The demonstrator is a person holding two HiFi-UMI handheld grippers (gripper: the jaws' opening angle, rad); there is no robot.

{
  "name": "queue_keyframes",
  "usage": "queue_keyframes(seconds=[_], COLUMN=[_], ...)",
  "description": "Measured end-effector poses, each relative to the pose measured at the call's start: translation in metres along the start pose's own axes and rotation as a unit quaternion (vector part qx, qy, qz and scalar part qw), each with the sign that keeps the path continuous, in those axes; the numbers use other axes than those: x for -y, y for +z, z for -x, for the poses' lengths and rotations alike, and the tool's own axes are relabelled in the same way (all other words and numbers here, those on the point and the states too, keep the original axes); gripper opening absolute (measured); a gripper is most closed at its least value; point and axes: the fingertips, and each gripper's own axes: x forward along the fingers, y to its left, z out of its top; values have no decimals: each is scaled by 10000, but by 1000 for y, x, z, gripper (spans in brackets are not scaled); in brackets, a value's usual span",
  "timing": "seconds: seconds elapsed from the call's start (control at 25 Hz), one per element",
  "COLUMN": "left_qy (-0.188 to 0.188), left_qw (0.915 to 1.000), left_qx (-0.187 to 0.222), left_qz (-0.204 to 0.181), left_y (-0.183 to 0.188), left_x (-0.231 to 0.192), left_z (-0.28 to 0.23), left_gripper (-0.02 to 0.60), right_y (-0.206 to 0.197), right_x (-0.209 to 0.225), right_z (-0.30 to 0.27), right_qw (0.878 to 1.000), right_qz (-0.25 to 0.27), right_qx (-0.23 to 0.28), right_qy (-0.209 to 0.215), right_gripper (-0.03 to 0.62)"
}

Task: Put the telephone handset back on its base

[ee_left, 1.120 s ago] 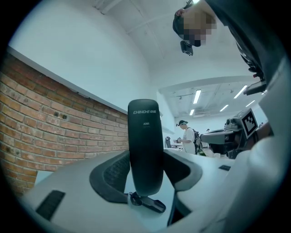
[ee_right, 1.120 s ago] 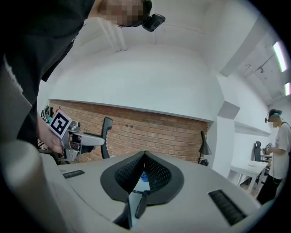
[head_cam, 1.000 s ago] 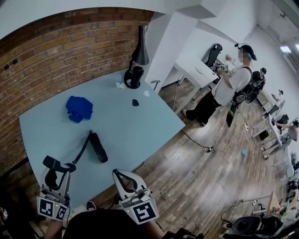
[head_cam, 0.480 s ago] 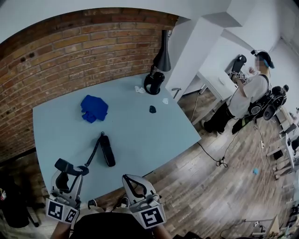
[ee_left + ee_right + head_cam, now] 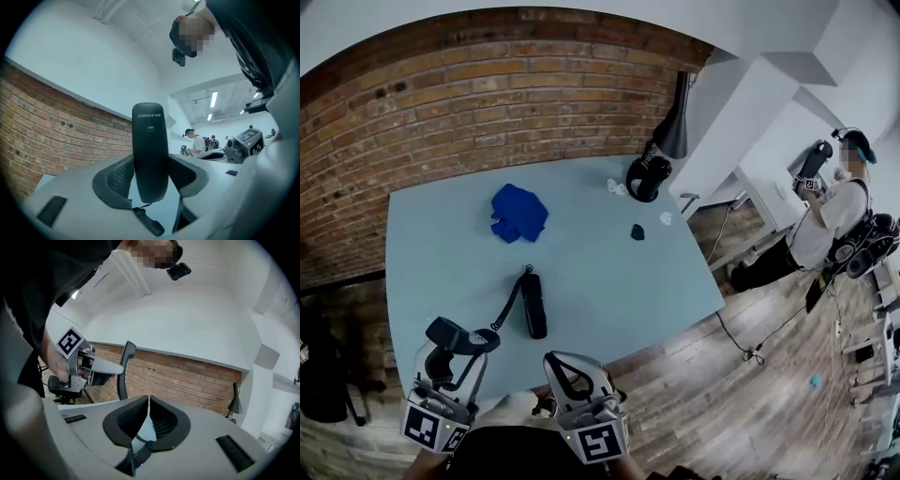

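While my left tool (image 5: 448, 358) grips black plastic handset (image 5: 150, 145), slim black base (image 5: 533, 306) lies ahead-right near worktop's (image 5: 609, 272) front edge, lengthwise away; right tool (image 5: 149, 420) closed, empty.

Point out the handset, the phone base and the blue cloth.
handset (image 5: 150, 150): left gripper view, middle of its back.
phone base (image 5: 533, 307): head view, its middle.
blue cloth (image 5: 518, 212): head view, its centre.

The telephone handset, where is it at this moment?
In the head view the handset is low on the left, held in the left gripper, left of the base on the table.
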Motion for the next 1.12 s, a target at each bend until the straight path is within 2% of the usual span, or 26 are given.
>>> queue_keyframes(seconds=[0.2, 0.36, 0.52, 0.6, 0.76, 0.88, 1.0, 1.12], left_qy=[-161, -209, -100, 37, 435, 765, 1103, 1471], left_qw=[9998, 9995, 9997, 9998, 9989, 9969, 9936, 9886], left_qx=[67, 147, 154, 159, 187, 113, 56, 134], left_qz=[134, 182, 129, 130, -26, -157, -251, -287], left_y=[-1, -6, -6, -4, 1, 3, 3, 7], left_x=[-19, -27, -28, -27, -20, -11, -1, 9], left_z=[-10, -18, -22, -24, -30, -35, -37, -39], left_gripper=[255, 253, 253, 253, 253, 253, 253, 253], right_y=[1, 1, -6, -13, -21, -24, -25, -25], right_x=[-7, 0, -2, -9, -29, -39, -41, -42], right_z=[-29, -45, -55, -59, -69, -76, -76, -73], right_qw=[9979, 9969, 9949, 9916, 9750, 9586, 9447, 9323], right_qz=[420, 479, 452, 414, 738, 706, 796, 1008], right_qx=[-310, -339, -326, -359, -149, 64, 229, 440], right_qy=[390, 520, 843, 1170, 2091, 2758, 3172, 3444], right_gripper=[41, 46, 52, 55, 68, 86, 151, 161])
